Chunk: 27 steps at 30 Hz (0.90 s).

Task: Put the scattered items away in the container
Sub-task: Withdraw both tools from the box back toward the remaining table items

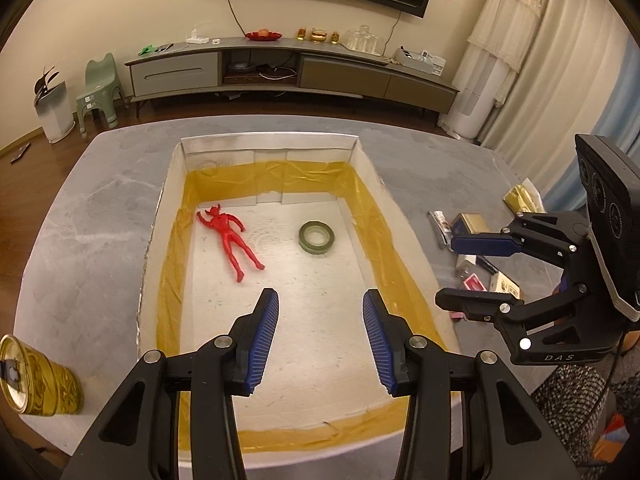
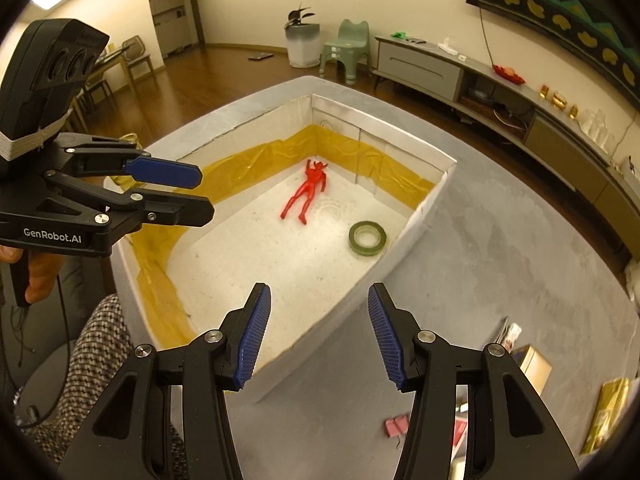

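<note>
The shallow white box with yellow tape lining its walls [image 1: 160, 216] sits on the grey stone counter [image 1: 80, 208], and inside it a red plastic humanoid figure [image 1: 230, 236] lies flat, well apart from a green roll of tape [image 1: 317, 237]. The left tool [image 1: 320, 336] hangs over the box's near end, jaws spread and empty. The right tool [image 2: 318, 330] is likewise parted and empty, above the box's near corner. Small boxes and packets [image 1: 472, 226] lie scattered on the counter beside the box, and a gold tin can [image 1: 38, 376] stands on the other side.

a shallow white container [image 1: 160, 216] lined with yellow tape fills mid-frame. inside, a red figure [image 1: 230, 238] lies flat at upper left, a green tape roll [image 1: 317, 237] flat to its right; small boxes [image 1: 472, 224] lie scattered at right.
</note>
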Tool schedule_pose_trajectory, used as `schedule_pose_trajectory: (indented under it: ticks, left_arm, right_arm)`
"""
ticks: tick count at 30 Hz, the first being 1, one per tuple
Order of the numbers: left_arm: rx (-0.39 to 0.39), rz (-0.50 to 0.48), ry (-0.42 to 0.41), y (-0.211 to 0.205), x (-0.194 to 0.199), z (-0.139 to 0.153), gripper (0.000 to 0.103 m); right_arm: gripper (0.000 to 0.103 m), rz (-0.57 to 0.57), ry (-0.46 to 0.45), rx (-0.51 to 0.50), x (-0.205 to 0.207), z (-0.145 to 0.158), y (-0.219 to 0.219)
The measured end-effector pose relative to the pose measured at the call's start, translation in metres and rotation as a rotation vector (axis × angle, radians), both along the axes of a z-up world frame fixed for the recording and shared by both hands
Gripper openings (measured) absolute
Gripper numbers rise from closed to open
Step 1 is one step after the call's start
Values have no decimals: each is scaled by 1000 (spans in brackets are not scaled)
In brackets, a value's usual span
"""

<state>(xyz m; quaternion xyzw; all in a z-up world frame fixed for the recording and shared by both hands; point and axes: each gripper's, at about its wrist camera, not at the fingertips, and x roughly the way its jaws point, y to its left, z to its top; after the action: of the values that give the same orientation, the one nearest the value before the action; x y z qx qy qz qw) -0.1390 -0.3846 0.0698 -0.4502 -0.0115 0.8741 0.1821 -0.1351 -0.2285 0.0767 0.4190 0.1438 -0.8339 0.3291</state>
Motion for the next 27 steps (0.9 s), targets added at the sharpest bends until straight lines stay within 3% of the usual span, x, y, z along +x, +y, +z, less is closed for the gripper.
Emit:
schedule_pose_trajectory:
  ticks: [12,20,23,27]
  left_arm:
    - [-12,-89,17,44,41,13,46]
    - [-36,-207,18,102,66,11,46]
    - [-47,-256,21,128,75,6,55]
    - [-60,-309,14,161,81,-5,55]
  right_arm:
    - [54,-38,-7,-68,37,5,49]
    - [54,-97,-11,-82,63,-4,99]
    - [54,-131,-23,-94,71,-11,121]
    - [54,-189,-48,-113,77,-23,152]
